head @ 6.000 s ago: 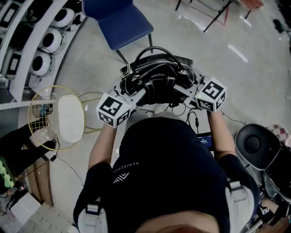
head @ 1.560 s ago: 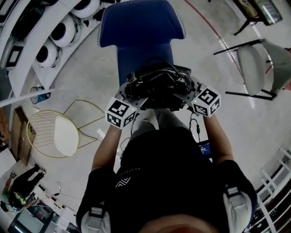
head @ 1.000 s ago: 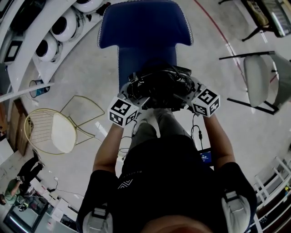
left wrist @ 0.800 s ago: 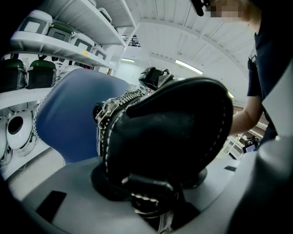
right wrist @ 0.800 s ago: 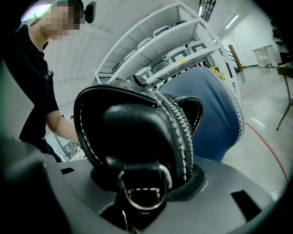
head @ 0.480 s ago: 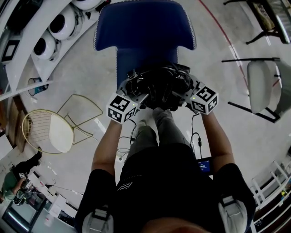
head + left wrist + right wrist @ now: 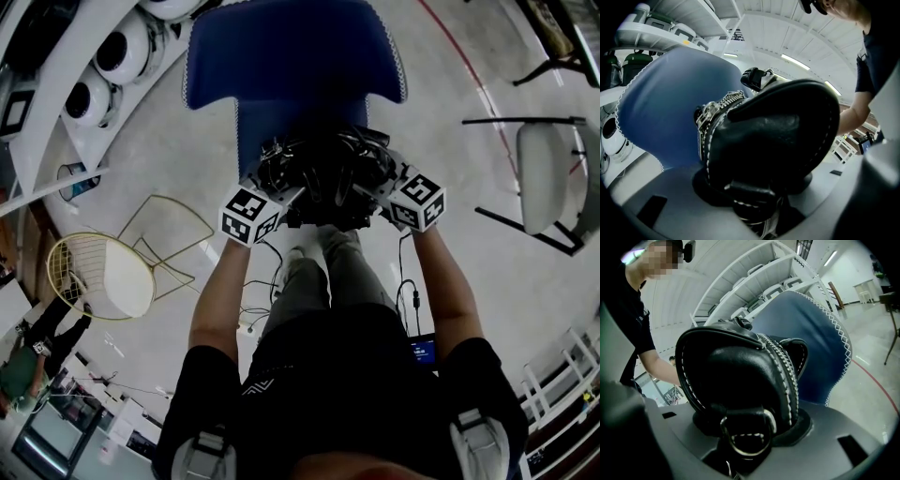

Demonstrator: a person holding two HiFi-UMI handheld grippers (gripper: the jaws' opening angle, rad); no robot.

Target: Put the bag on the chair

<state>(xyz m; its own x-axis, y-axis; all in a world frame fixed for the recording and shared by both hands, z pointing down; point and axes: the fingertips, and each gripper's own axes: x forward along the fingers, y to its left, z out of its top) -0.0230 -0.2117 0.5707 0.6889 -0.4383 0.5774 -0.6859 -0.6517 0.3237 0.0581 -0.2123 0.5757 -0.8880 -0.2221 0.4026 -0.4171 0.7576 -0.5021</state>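
Head view: the black leather bag (image 7: 323,176) is at frame centre, over the front part of the blue chair (image 7: 291,66) seat. I cannot tell whether its base touches the seat.

The left gripper (image 7: 274,187) is clamped on the bag's left end and the right gripper (image 7: 386,192) on its right end, so the bag hangs between them.

Left gripper view: the jaws grasp the end panel at a stitched strap tab (image 7: 752,190).

Right gripper view: the jaws grasp the other end panel around the D-ring (image 7: 746,437), with the zipper (image 7: 780,362) running up over the top.

Handling (my judgement):
- The bag looks moderately heavy.
- It is probably stiff at the stitched ends and softer mid-body, so it may sag.
- Smooth leather could slip under a loose grip.
- The reinforced ends by the strap fittings look like the soundest holds.
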